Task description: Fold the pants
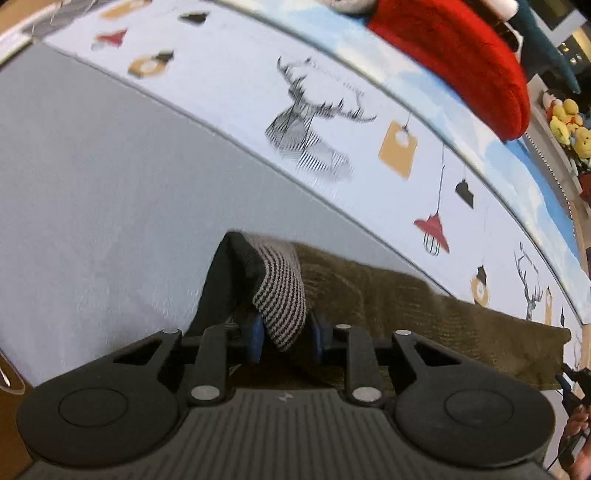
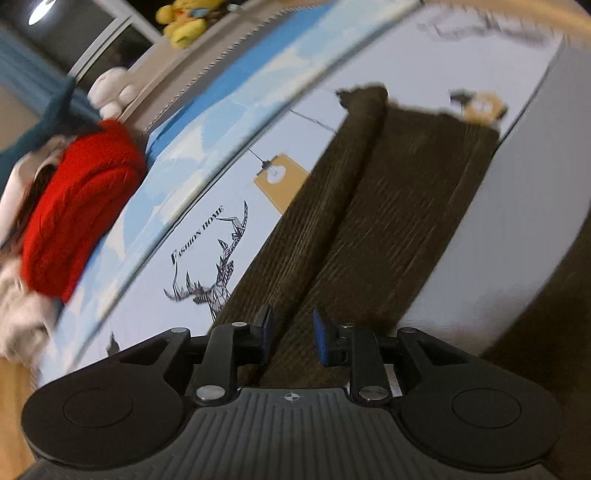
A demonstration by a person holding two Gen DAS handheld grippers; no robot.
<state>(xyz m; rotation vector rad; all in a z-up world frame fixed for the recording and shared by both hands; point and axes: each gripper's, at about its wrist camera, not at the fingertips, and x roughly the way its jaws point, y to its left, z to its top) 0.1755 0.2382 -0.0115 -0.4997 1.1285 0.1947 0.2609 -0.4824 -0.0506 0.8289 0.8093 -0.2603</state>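
Observation:
The pants are dark olive-brown corduroy with a black-and-white striped lining at the waist. In the left wrist view my left gripper (image 1: 286, 334) is shut on the waist end, with the striped lining (image 1: 282, 295) between the blue pads; the pants (image 1: 424, 310) stretch away to the right, lifted off the surface. In the right wrist view my right gripper (image 2: 293, 334) is shut on the other end of the pants (image 2: 369, 221), which run away from it as a long band with a lengthwise fold.
Below lies a grey sheet (image 1: 92, 166) beside a white cloth printed with deer and lamps (image 1: 314, 122), edged in blue. A red folded garment (image 1: 461, 55) and pale clothes (image 2: 22, 306) lie at the far edge. Yellow plush toys (image 2: 184, 18) sit behind.

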